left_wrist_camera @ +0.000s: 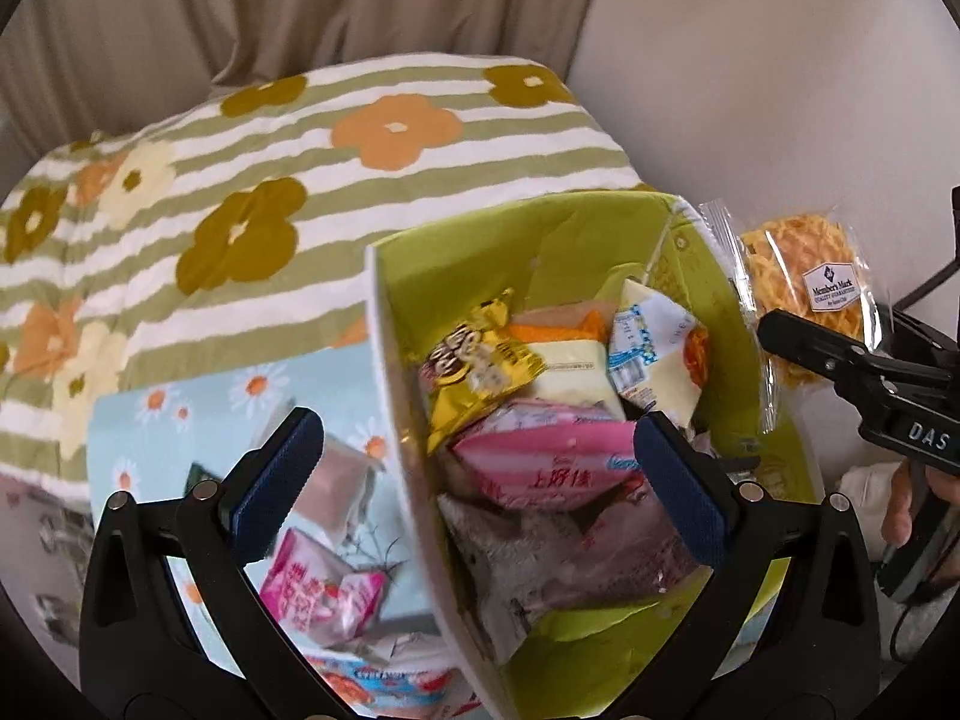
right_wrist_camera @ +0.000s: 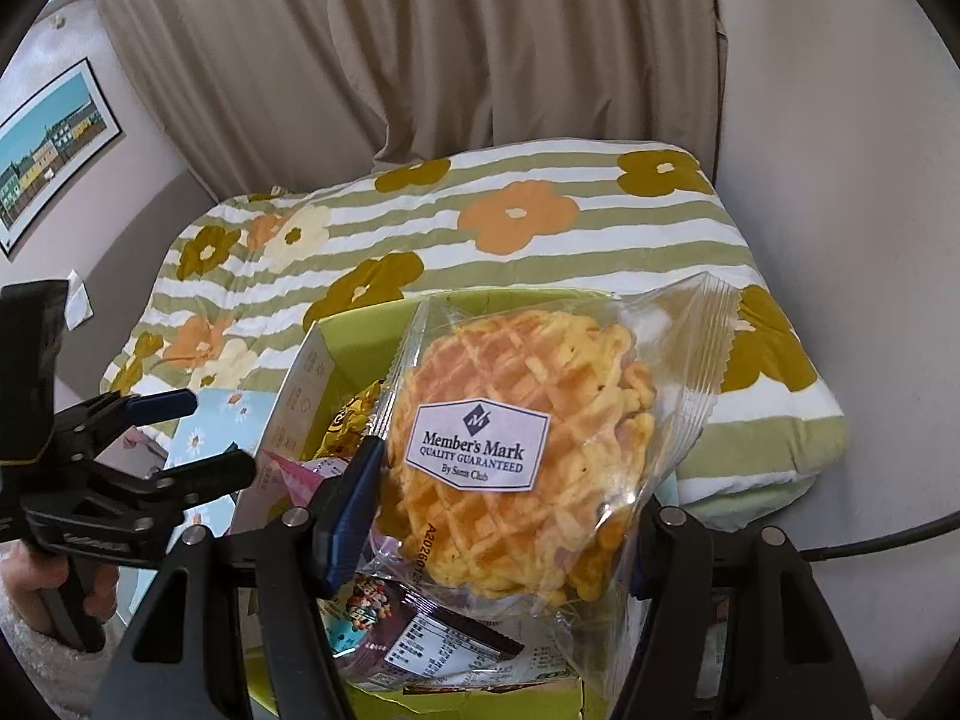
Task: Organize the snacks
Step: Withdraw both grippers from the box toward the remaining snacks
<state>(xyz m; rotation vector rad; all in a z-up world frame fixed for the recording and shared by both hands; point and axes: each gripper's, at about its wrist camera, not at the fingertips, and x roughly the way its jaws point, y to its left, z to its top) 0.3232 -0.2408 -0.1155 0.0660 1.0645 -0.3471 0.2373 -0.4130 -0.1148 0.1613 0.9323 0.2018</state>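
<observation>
lime-green cardboard box with white outer walls [left_wrist_camera: 600,222] already holds a heap of snacks: a yellow foil packet [left_wrist_camera: 474,366], a pink plastic packet with red lettering [left_wrist_camera: 540,462], a pale cream wrapped block [left_wrist_camera: 570,372] and others underneath. judging by that pile, the sorting is well along. still outside the box, to its left on a light blue daisy-print sheet [left_wrist_camera: 150,420], lie a few loose items, among them a small pink strawberry-print pack [left_wrist_camera: 318,594] and a dull brownish sachet [left_wrist_camera: 336,486]; blur makes the exact count hard to call, perhaps three or four

right tongs [right_wrist_camera: 504,516] clenched on a clear plastic bag holding a round golden lattice waffle pastry with a white member's mark label [right_wrist_camera: 516,450]. blue pad presses the bag's left edge, the other finger sits behind its lower right corner. the bag hangs above the box's right side, not yet dropped in; in the left wrist view it shows just past the box's right wall

left tongs [left_wrist_camera: 474,480] released, spread wide, nothing between them. they straddle the box's left wall, one pad over the blue sheet, the other over the snack pile

remaining, by my reading: release the pastry into the box, then gather the loose packs from the sheet

striped floral quilt [right_wrist_camera: 540,228] behind, beige curtain [right_wrist_camera: 420,48] beyond
</observation>
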